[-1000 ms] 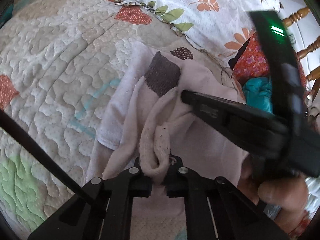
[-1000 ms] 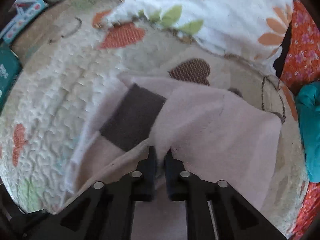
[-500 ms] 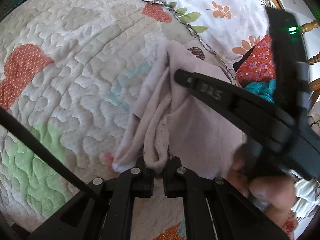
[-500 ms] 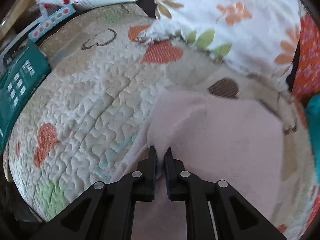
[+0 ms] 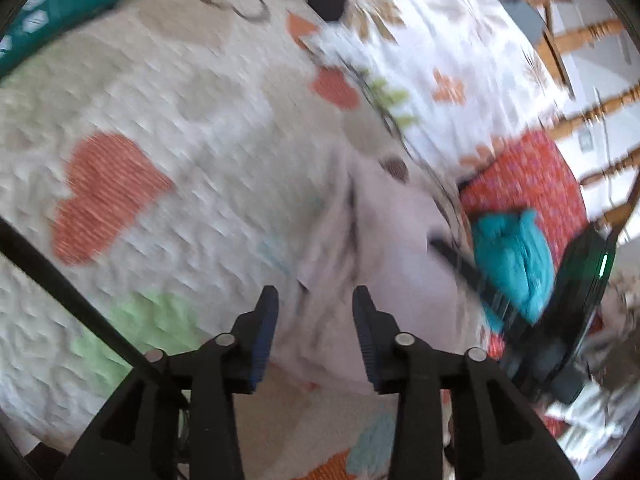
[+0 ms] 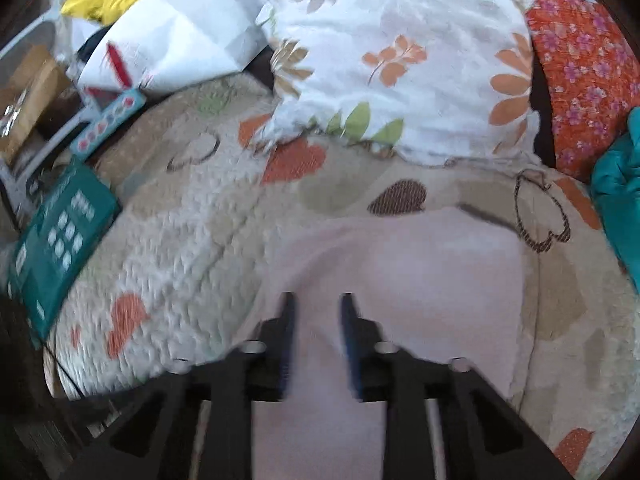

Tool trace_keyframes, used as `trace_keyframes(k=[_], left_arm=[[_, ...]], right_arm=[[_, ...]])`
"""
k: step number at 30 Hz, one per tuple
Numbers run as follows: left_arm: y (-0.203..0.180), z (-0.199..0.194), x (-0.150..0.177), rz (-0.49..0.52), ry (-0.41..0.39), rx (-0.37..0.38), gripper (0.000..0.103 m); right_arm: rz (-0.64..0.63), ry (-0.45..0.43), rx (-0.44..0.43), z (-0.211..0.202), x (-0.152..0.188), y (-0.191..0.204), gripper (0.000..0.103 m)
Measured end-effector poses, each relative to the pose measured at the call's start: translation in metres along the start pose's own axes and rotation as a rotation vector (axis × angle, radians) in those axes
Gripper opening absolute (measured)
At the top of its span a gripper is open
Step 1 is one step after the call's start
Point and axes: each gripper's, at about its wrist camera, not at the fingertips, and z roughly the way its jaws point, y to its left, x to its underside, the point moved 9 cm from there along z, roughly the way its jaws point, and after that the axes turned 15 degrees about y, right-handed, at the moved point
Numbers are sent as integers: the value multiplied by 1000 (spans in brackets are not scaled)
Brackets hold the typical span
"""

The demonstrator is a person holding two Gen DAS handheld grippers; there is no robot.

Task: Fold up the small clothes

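Observation:
A pale pink small garment lies folded on the quilted bedspread; it also shows in the right wrist view as a smooth flat rectangle. My left gripper is open just above the garment's near left edge, nothing between its fingers. My right gripper is open over the garment's near edge, empty. The right gripper's body shows at the right of the left wrist view. Both views are motion-blurred.
A floral pillow lies beyond the garment. An orange flowered cushion and a teal cloth sit at right. A teal box and papers lie at the bed's left edge. A wooden headboard stands at far right.
Both grippers were shut on the pink garment's folded edge; now both have opened and let go. The garment lies flat, folded over, its dark patch hidden. Both grippers have pulled back.

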Motion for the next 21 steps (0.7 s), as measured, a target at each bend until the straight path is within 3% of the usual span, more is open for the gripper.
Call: trace_keyframes(k=[4,8,11,14,19,21], left_arm=[[21,-13,-14,-85,-55,-8,47],[32,-9,-12,-115,-35,-5,47],[30,-6,-11,-114,-20,-3,47],[30,-9,-10,-107,-24,-2,47],[29,-10,-6,-93,-24,-20,50],[29,-10,-7,-96,-23,-25,50]], right_arm=[[-65,83,-35,29,17,19,11],[-66,209,-208,62,43,49,12],[-124,212,-199,60,66,63,13],[-135,278,-234,60,92,65,11],[-153,270,-231,39,116,62,11],[-168,223,-207,22,116,62,11]])
